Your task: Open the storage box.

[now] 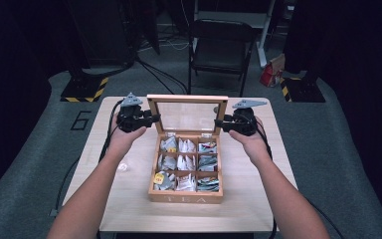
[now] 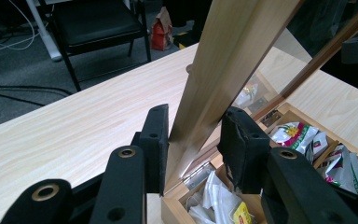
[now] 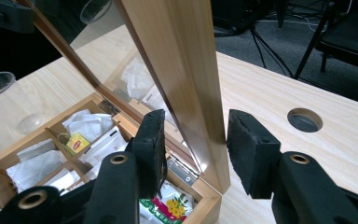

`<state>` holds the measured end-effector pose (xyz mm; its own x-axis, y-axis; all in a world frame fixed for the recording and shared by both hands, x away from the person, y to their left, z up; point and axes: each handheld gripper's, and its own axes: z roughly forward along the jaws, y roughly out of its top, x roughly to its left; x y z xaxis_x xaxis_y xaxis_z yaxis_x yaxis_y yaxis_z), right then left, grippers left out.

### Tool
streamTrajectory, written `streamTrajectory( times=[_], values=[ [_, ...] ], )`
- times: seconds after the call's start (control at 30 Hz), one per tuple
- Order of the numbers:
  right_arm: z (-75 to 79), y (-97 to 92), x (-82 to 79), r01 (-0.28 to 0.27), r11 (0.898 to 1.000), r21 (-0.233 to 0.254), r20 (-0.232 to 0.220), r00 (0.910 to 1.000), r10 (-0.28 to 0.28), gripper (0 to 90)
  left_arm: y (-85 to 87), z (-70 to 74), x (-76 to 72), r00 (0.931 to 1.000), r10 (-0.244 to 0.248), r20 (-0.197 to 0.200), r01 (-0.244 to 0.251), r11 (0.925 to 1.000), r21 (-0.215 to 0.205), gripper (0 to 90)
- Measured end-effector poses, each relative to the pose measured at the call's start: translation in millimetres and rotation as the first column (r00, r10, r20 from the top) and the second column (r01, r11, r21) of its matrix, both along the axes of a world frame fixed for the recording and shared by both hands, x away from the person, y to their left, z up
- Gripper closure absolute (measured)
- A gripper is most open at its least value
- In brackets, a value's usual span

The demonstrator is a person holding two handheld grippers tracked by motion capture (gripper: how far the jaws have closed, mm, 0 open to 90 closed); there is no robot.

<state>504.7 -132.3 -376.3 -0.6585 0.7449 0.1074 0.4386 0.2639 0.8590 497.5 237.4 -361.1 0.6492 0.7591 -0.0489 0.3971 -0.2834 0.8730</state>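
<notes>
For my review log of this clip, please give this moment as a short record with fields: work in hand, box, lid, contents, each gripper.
work in hand: handling the lid of a wooden tea box
box: tea box, mid table, nine compartments
lid: glass-paned lid raised, about upright
contents: tea bags in the compartments
left gripper: left gripper straddles the lid's left frame edge; outer pad against the wood, gap at the other
right gripper: right gripper straddles the right frame edge; small gap at the outer pad
table: light wood table
</notes>
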Motion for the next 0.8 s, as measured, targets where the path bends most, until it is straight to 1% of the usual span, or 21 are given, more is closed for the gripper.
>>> streamTrajectory(
  times=[0.1,0.17,0.23,0.3,0.43,0.57,0.6,0.63,0.7,0.77,0.8],
  values=[
    [-0.9,1.1,1.5,0.000,1.000,-0.001,0.003,1.0000,0.000,58.0,0.1,-0.4,-0.5,1.0000,-0.001,0.005,0.001,1.0000,-0.001,63.1],
    [-1.8,2.1,1.8,0.005,1.000,0.002,-0.008,1.0000,-0.005,58.2,0.2,-0.3,-0.6,1.0000,-0.002,0.004,0.002,1.0000,0.001,63.1],
    [-2.4,2.3,2.6,0.005,1.000,0.001,-0.004,1.0000,-0.005,58.4,0.3,-0.4,-0.5,1.0000,-0.002,0.004,0.002,1.0000,0.000,63.0],
    [-2.7,2.7,3.3,0.011,1.000,0.009,-0.020,0.9997,-0.011,58.4,0.3,-0.5,-0.4,1.0000,-0.002,0.004,0.002,1.0000,-0.002,63.0],
    [-2.6,2.6,4.8,0.007,1.000,0.006,-0.016,0.9999,-0.006,58.9,0.2,-0.7,0.3,1.0000,0.003,0.001,-0.003,0.9999,-0.011,62.9],
    [-2.3,2.1,5.5,0.005,1.000,0.010,-0.025,0.9997,-0.005,59.2,0.0,-1.0,0.2,0.9999,0.010,0.000,-0.010,0.9998,-0.015,62.5],
    [-2.3,1.7,6.0,0.001,1.000,0.009,-0.021,0.9998,0.000,59.2,0.8,-1.1,0.3,0.9999,0.010,-0.008,-0.010,0.9997,-0.023,62.3],
    [-2.3,1.6,6.1,-0.001,1.000,0.010,-0.021,0.9998,0.001,59.3,1.0,-1.7,0.5,0.9999,0.013,-0.008,-0.013,0.9994,-0.033,62.1],
    [-2.6,1.4,7.0,0.005,1.000,0.018,-0.026,0.9997,-0.005,59.4,2.3,-1.9,0.4,0.9998,0.017,-0.014,-0.018,0.9991,-0.037,62.0],
    [-3.2,1.7,8.2,0.015,1.000,0.023,-0.022,0.9996,-0.015,59.5,4.0,-1.5,-0.7,0.9997,0.015,-0.019,-0.016,0.9991,-0.038,61.6],
    [-3.2,2.0,8.6,0.019,1.000,0.024,-0.022,0.9996,-0.019,59.6,4.5,-1.5,-1.4,0.9997,0.015,-0.017,-0.016,0.9988,-0.046,61.3]
  ],
)
